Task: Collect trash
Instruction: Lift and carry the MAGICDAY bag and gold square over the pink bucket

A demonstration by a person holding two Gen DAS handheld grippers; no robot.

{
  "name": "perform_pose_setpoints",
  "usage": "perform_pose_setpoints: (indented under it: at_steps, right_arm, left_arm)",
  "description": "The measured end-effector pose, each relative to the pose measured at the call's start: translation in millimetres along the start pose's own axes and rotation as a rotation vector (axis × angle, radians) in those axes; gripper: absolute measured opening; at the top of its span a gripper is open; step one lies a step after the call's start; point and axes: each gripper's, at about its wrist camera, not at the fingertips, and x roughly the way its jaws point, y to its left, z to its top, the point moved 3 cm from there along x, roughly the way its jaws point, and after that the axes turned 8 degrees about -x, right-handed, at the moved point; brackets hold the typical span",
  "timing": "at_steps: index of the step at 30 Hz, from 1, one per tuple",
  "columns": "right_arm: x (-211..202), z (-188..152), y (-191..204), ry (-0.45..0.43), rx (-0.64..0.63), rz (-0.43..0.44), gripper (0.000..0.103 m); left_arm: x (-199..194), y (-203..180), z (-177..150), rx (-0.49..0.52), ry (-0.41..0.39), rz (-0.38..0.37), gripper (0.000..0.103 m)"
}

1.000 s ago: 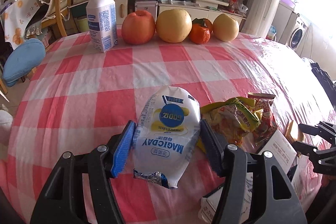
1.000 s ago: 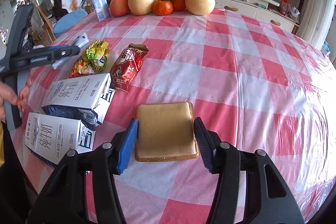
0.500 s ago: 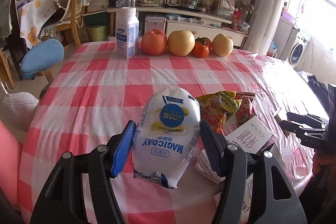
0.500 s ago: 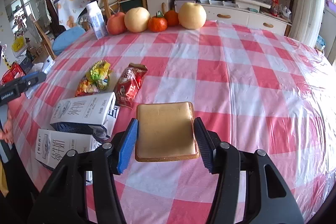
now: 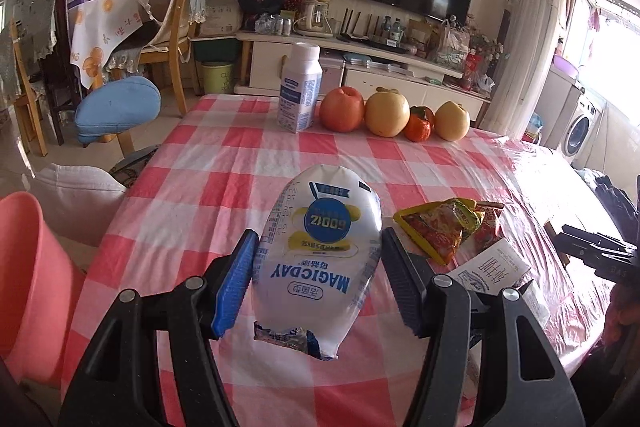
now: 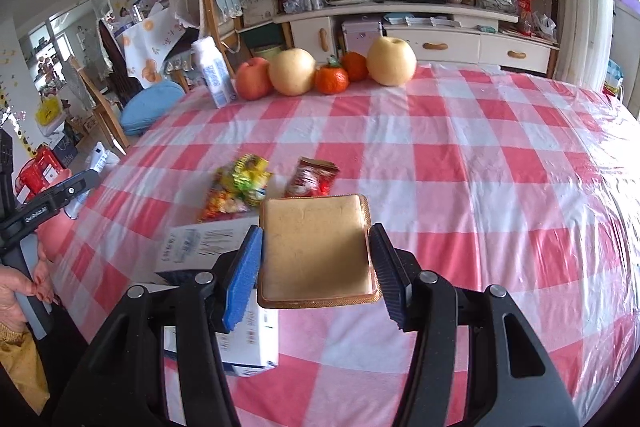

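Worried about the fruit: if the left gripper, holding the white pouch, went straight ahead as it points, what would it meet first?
Probably bare tablecloth, then the apple in the fruit row; depth is unclear. The left gripper grips the pouch.

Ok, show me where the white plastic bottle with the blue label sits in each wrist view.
Left wrist view: the white plastic bottle with the blue label stands upper centre, at the table's far edge, left of the fruit.
Right wrist view: same bottle, upper left, somewhat blurred.
Shared landmark: the red apple right beside it in both.
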Motion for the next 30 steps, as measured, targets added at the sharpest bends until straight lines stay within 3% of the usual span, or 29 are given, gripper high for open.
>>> perform_pose_setpoints:
  at_steps: [7,15,30]
  right_arm:
    - [-10.9,26.7,58.4,-0.061,-0.044,0.070,0.056]
    - [3.0,48.2,151.2,-0.044,-0.168,0.178,0.056]
    - [52.1,112.9,380.7,-0.024,-0.405,0.493,0.056]
  left_arm:
    - [-22.3,35.4,14.8,-0.071,-0.057,0.020,0.063]
    - [-54.4,103.4,32.0,-0.220,-0.137,0.089,0.063]
    - [-103.7,268.1,28.0,-0.592,-0.245,0.314,0.063]
